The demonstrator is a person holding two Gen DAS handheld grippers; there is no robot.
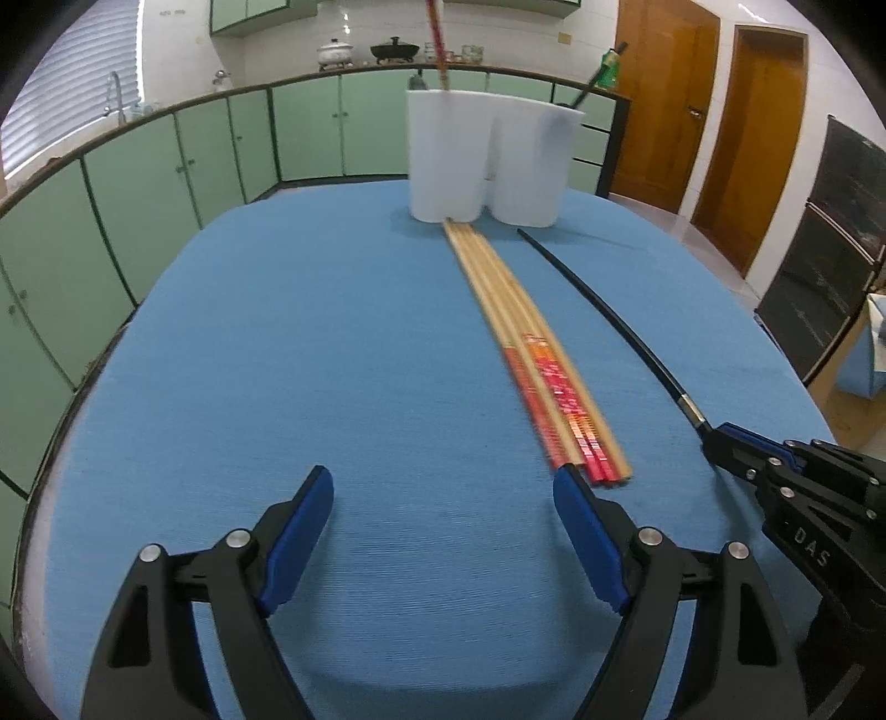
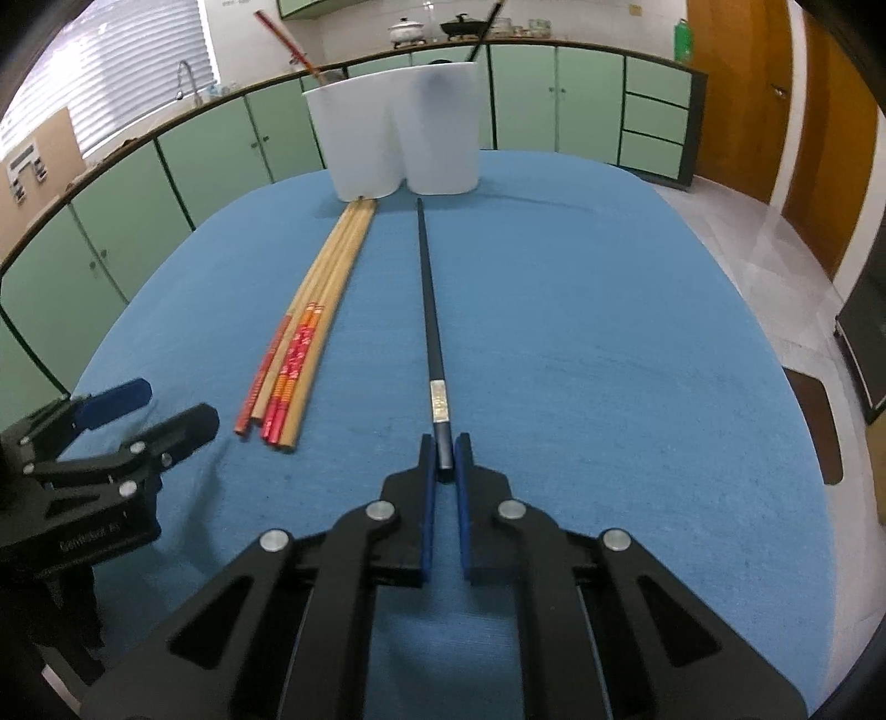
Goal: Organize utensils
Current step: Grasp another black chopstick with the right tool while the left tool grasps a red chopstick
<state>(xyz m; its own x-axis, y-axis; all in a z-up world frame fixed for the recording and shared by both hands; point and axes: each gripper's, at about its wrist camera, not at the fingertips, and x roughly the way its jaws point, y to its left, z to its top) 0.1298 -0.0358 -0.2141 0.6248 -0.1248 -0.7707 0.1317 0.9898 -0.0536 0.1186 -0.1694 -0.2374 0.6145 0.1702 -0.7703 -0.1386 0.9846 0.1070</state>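
Observation:
A white two-part holder (image 1: pixel 487 160) stands at the far side of the blue table; it also shows in the right wrist view (image 2: pixel 398 138). It holds one red-ended chopstick (image 1: pixel 436 39) and one black one (image 2: pixel 483 30). Several wooden chopsticks with red ends (image 1: pixel 531 354) lie in a bundle on the cloth, also in the right wrist view (image 2: pixel 310 332). My left gripper (image 1: pixel 443 493) is open, its right fingertip beside the bundle's near ends. My right gripper (image 2: pixel 444 451) is shut on the near end of a black chopstick (image 2: pixel 429 310), which lies along the table.
The blue cloth table (image 1: pixel 277 360) ends close on all sides. Green cabinets (image 1: pixel 166 166) with a counter curve behind it. Wooden doors (image 1: pixel 720 138) and a dark oven (image 1: pixel 819 266) are on the right.

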